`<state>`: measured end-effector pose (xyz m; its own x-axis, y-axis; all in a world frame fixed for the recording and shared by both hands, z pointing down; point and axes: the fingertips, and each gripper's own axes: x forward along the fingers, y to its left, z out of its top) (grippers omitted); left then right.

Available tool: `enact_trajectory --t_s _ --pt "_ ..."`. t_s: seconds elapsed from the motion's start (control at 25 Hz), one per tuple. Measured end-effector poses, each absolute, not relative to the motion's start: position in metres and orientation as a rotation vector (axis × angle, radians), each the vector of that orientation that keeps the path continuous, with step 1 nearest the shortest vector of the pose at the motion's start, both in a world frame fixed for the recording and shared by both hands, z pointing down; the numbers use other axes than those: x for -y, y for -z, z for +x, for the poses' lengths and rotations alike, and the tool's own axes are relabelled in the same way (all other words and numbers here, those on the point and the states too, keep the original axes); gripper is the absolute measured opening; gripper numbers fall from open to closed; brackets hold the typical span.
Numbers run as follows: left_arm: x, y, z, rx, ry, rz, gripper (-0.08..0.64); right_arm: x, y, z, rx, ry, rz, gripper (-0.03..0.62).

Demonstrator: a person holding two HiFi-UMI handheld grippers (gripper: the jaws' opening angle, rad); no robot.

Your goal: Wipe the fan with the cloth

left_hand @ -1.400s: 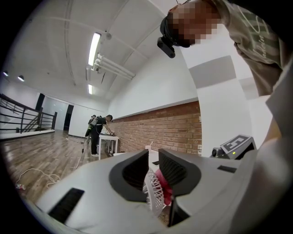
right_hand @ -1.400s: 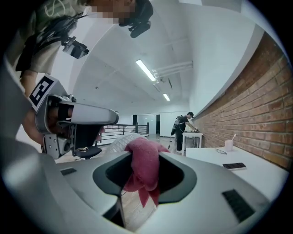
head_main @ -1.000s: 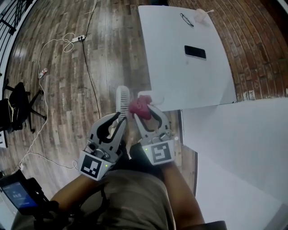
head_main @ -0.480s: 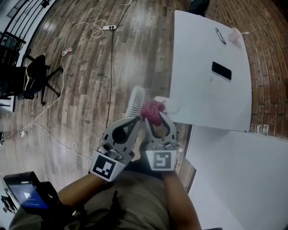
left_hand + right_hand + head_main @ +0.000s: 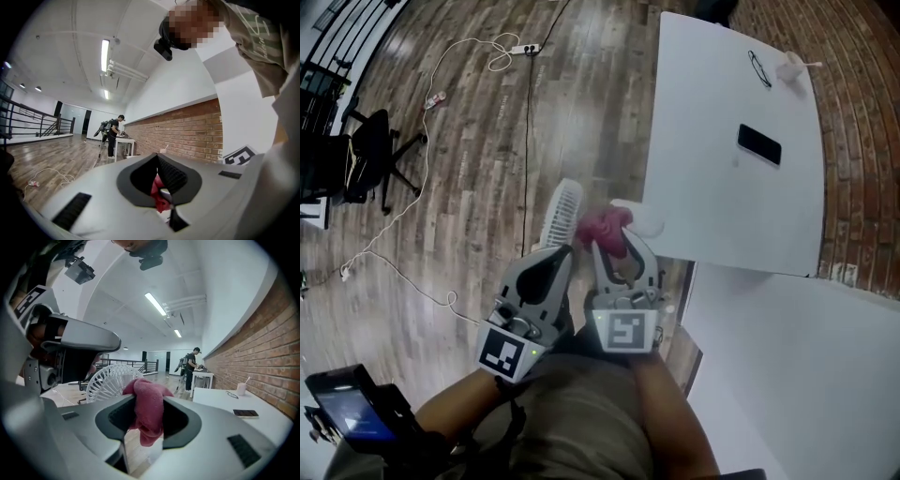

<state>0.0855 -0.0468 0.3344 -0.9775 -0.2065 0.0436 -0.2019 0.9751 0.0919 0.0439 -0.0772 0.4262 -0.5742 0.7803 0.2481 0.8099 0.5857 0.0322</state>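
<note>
Dark wooden floor [image 5: 469, 141] fills the left of the head view, and a white table [image 5: 722, 216] runs down the upper right. At lower centre the two grippers sit side by side. The left gripper [image 5: 563, 251] has its jaws pressed together, tips just below the white fan [image 5: 562, 211]. The fan stands upright at mid-frame, left of the table's corner; whether the two touch I cannot tell. The right gripper [image 5: 609, 240] is clamped on the bunched red cloth [image 5: 602, 225], just right of the fan's grille. A black phone [image 5: 758, 144] lies on the table.
</note>
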Motion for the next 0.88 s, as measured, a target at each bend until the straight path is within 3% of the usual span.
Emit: enact_trajectory --t_s 0.88 --pt "0.064 -0.354 0.091 3.026 0.165 0.269 0.002 0.098 -0.439 0.033 2.586 0.114 -1.352 0.170"
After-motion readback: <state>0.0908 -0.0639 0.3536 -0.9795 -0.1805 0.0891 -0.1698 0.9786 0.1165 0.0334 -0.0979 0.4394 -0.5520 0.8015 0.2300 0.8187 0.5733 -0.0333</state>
